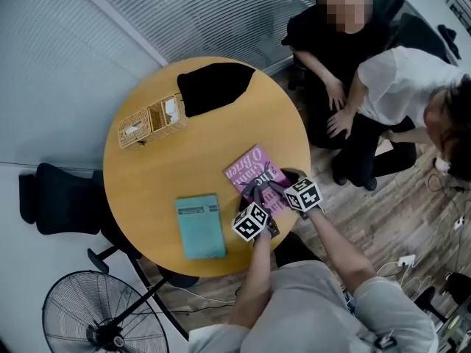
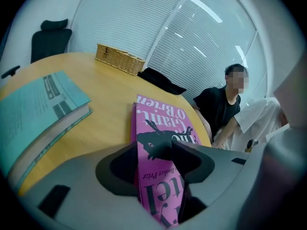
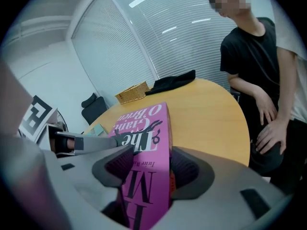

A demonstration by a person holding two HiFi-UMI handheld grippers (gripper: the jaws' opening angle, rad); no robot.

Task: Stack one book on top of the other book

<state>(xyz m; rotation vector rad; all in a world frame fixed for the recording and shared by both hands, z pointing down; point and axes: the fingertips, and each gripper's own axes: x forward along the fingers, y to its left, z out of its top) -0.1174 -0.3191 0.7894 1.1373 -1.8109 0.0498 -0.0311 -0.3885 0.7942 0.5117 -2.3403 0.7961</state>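
A pink book (image 1: 249,169) lies at the near right edge of the round wooden table (image 1: 147,175). Both grippers hold its near end. My left gripper (image 1: 255,194) has one jaw on the spine side and the other on the cover, as the left gripper view (image 2: 153,157) shows with the pink book (image 2: 163,123) running away from the jaws. My right gripper (image 1: 277,187) clamps the same end from the right, and in its own view (image 3: 148,164) the pink book (image 3: 144,128) fills the gap. A teal book (image 1: 200,225) lies flat to the left, also visible as the teal book (image 2: 38,104).
A wicker basket (image 1: 152,120) and a black cloth (image 1: 213,87) sit at the table's far side. Two persons (image 1: 346,65) are close by on the right. An office chair (image 1: 59,197) and a floor fan (image 1: 103,315) stand at the left.
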